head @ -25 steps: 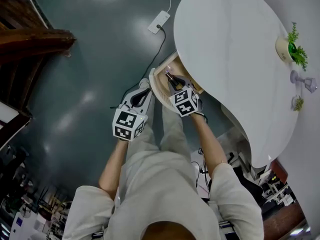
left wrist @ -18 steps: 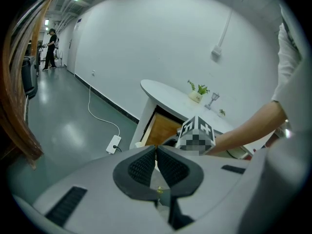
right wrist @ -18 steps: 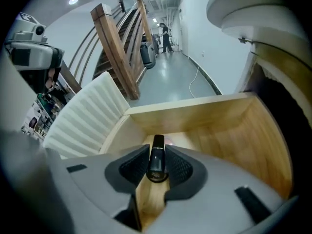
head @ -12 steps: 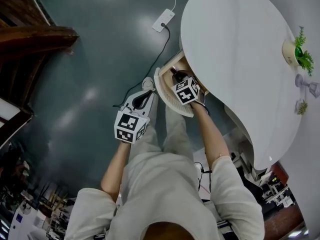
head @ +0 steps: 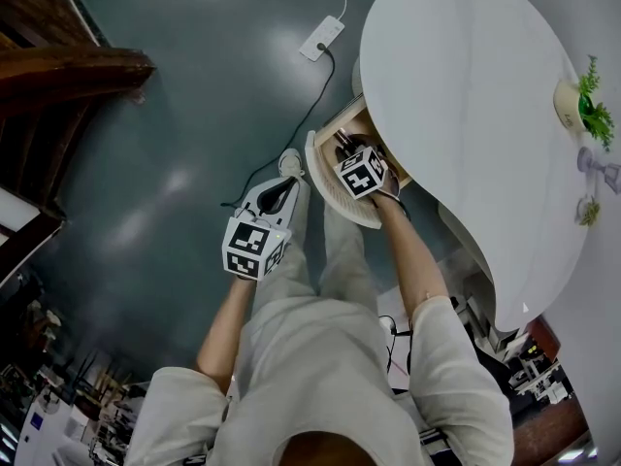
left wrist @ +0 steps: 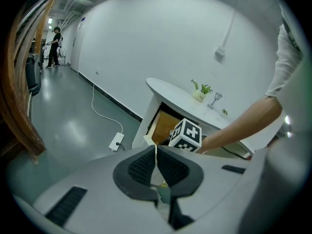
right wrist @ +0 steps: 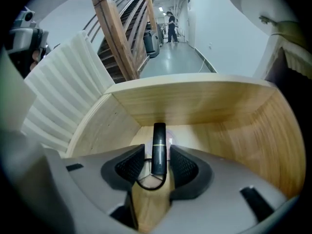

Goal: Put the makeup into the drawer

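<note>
Black and slim with a thin gold band, the makeup tube (right wrist: pixel 159 133) stands between the fingers of the right gripper (right wrist: pixel 156 156), inside the open pale wooden drawer (right wrist: pixel 204 104). Those fingers have just been opening. A narrow gap shows on each side of the tube, so they are released and no longer press on it. The tube points down toward the drawer's floor; whether its far end touches the wood cannot be told.

The drawer is pulled out from under the white oval table (head: pixel 456 95), toward the person. Its white ribbed front panel (head: pixel 335 194) is the part nearest them. In the head view, the right gripper reaches steeply down into the drawer.

The left gripper (left wrist: pixel 156 152) hangs to the left of the drawer, outside it, over the glossy dark grey-green floor (head: pixel 165 115). Its fingers are clenched together with nothing between them.

On the far right of the table sits a small green plant in a pale pot (head: pixel 585 105). A white power strip (head: pixel 322 37) lies on the floor beyond the drawer.
</note>
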### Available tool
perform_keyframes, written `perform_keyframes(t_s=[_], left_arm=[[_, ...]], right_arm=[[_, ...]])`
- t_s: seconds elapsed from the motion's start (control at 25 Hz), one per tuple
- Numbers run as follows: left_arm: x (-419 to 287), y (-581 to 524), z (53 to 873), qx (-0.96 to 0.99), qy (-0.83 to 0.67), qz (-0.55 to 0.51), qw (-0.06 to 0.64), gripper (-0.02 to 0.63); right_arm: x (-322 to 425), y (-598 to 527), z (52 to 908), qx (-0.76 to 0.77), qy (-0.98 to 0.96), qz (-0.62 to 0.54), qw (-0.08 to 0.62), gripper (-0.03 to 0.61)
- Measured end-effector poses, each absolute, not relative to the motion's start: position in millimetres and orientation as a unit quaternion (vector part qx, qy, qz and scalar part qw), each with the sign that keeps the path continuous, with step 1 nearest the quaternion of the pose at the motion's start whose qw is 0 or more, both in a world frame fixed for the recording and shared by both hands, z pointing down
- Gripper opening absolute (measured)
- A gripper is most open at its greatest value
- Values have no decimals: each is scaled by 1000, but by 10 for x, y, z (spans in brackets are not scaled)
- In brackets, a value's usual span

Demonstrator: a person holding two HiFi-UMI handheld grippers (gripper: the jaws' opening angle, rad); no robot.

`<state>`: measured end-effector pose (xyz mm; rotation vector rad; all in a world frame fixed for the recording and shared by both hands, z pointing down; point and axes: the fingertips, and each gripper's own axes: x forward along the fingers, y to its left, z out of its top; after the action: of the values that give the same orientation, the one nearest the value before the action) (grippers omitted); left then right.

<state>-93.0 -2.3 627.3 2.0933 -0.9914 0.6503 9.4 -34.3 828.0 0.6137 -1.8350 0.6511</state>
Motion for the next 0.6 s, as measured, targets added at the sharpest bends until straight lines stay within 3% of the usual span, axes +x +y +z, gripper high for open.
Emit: perform_keyframes(t_s=[0.2,0.6], left_arm=[[-941,-14,6274,812,-385,250,361,17],[-889,-66,6255,814,-387,247,355,18]], right_arm=[[72,-365,8186,258,-778,269,505,208],[102,-457,7696,294,-810,238,449,194]])
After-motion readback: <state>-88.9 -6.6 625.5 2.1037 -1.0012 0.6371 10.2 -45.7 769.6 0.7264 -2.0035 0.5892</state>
